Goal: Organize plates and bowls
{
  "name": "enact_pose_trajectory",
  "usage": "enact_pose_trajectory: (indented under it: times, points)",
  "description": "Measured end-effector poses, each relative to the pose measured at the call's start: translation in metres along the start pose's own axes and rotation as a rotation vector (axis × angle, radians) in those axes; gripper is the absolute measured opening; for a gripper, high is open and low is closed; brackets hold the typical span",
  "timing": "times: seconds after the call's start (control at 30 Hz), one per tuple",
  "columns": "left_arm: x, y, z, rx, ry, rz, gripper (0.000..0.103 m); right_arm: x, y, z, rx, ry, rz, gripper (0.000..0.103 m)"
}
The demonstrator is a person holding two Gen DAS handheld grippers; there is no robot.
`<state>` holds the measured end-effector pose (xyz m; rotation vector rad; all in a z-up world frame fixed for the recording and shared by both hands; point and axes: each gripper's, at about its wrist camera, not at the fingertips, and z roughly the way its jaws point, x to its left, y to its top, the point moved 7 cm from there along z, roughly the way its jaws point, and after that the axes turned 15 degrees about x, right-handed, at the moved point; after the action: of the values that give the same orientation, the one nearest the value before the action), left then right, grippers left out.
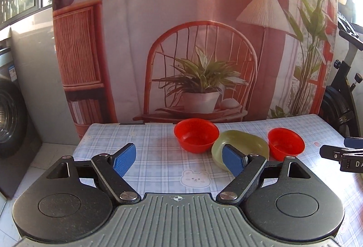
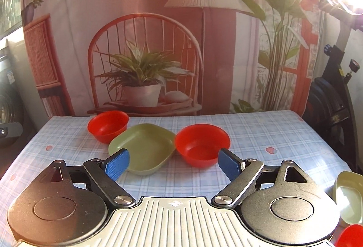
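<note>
Green plate (image 2: 142, 149) at table centre, looks light, stiff, slick plastic; best pinched at thin rim, judged. Red bowl (image 2: 202, 144) just beside at plate's 3 o'clock, second red bowl (image 2: 107, 125) at 10 o'clock, near or touching, cannot tell. All three empty. Another green dish (image 2: 348, 198) and red piece (image 2: 350, 236) at lower right edge, contents unclear. Right gripper (image 2: 173, 163) spread wide, holding nothing; left gripper (image 1: 179, 159) likewise spread, empty. Checked tablecloth (image 2: 261, 133) beneath.

A table (image 2: 261, 133) under a blue plaid cloth carries two red bowls (image 2: 108, 125) (image 2: 202, 144), with a green plate (image 2: 145, 147) between them, touching the far one.
</note>
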<state>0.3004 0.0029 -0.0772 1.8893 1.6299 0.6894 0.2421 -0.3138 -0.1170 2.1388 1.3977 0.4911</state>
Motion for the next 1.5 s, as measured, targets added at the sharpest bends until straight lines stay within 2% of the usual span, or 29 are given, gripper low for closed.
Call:
enact_pose_trajectory:
  times: [0.07, 0.13, 0.2, 0.27, 0.4, 0.43, 0.5, 0.57, 0.77, 0.83, 0.9, 0.93, 1.0, 1.07, 1.13, 1.23, 1.5]
  points:
    - [-0.005, 0.002, 0.023, 0.032, -0.017, 0.018, 0.081, 0.002, -0.001, 0.020, 0.023, 0.041, -0.003, 0.078]
    - [-0.012, 0.004, 0.047, 0.065, -0.032, 0.039, 0.078, 0.005, -0.002, 0.040, 0.059, 0.074, -0.004, 0.064]
    - [-0.016, 0.006, 0.068, 0.095, -0.053, 0.054, 0.076, 0.006, -0.002, 0.059, 0.081, 0.091, 0.004, 0.062]
    - [-0.020, 0.007, 0.090, 0.125, -0.081, 0.055, 0.071, 0.005, 0.000, 0.078, 0.100, 0.104, 0.025, 0.055]
    - [-0.029, 0.009, 0.128, 0.177, -0.122, 0.065, 0.068, 0.004, 0.002, 0.111, 0.128, 0.158, 0.051, 0.043]
    - [-0.030, 0.009, 0.136, 0.184, -0.125, 0.069, 0.065, 0.005, 0.002, 0.120, 0.136, 0.146, 0.040, 0.040]
    - [-0.033, 0.010, 0.154, 0.209, -0.126, 0.082, 0.061, 0.004, 0.002, 0.133, 0.151, 0.118, 0.045, 0.037]
    - [-0.035, 0.009, 0.170, 0.235, -0.140, 0.086, 0.055, 0.003, 0.004, 0.146, 0.165, 0.138, 0.074, 0.034]
    - [-0.040, 0.012, 0.200, 0.277, -0.165, 0.061, 0.054, -0.004, 0.008, 0.167, 0.174, 0.143, 0.112, 0.030]
    - [-0.041, 0.013, 0.210, 0.294, -0.178, 0.044, 0.053, -0.005, 0.007, 0.172, 0.184, 0.145, 0.114, 0.024]
    - [-0.044, 0.013, 0.216, 0.307, -0.189, 0.040, 0.050, -0.004, 0.005, 0.177, 0.194, 0.153, 0.116, 0.019]
    - [-0.045, 0.013, 0.219, 0.311, -0.193, 0.041, 0.044, -0.003, 0.005, 0.177, 0.194, 0.159, 0.117, 0.016]
    - [-0.047, 0.014, 0.224, 0.323, -0.202, 0.038, 0.036, -0.002, 0.004, 0.178, 0.191, 0.168, 0.120, 0.015]
    - [-0.048, 0.014, 0.228, 0.326, -0.223, 0.030, 0.023, -0.002, 0.004, 0.178, 0.189, 0.168, 0.124, 0.015]
    - [-0.050, 0.015, 0.229, 0.328, -0.244, 0.029, 0.015, -0.002, 0.003, 0.177, 0.186, 0.172, 0.124, 0.015]
    - [-0.055, 0.013, 0.226, 0.323, -0.212, 0.060, 0.015, -0.001, 0.001, 0.174, 0.191, 0.186, 0.125, 0.014]
    - [-0.048, 0.001, 0.196, 0.305, -0.193, 0.079, 0.015, 0.006, -0.011, 0.151, 0.197, 0.211, 0.132, 0.013]
